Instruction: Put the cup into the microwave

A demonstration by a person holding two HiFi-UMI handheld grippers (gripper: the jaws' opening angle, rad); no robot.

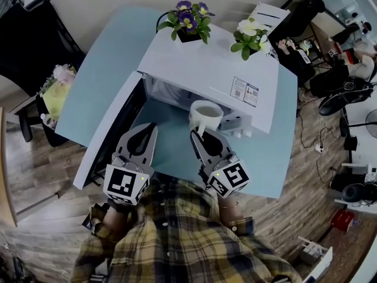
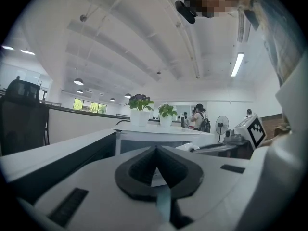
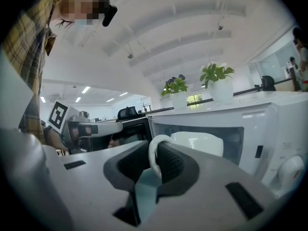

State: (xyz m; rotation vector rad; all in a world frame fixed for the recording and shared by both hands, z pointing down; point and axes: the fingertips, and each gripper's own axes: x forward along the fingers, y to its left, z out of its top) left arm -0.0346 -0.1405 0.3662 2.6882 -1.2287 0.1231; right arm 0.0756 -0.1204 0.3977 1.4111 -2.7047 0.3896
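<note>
A white microwave [image 1: 212, 63] stands on the light blue table [image 1: 103, 69], its door [image 1: 112, 128] swung open to the left. My right gripper [image 1: 201, 135] is shut on the handle of a white cup [image 1: 206, 114], which hangs at the front of the open cavity. In the right gripper view the handle [image 3: 153, 153] sits pinched between the dark pads, with the cup body [image 3: 198, 142] just beyond and the microwave [image 3: 269, 124] behind it. To the left, my left gripper [image 1: 151, 128] is shut and empty, near the open door. The left gripper view shows the left gripper [image 2: 155, 149] with jaws together, facing the microwave [image 2: 159, 134].
Two potted plants stand on the microwave's top: purple flowers [image 1: 188, 19] and white flowers [image 1: 252, 37]. The control panel with its knob [image 3: 288, 170] is at the right of the cavity. Chairs, cables and boxes crowd the wooden floor right of the table.
</note>
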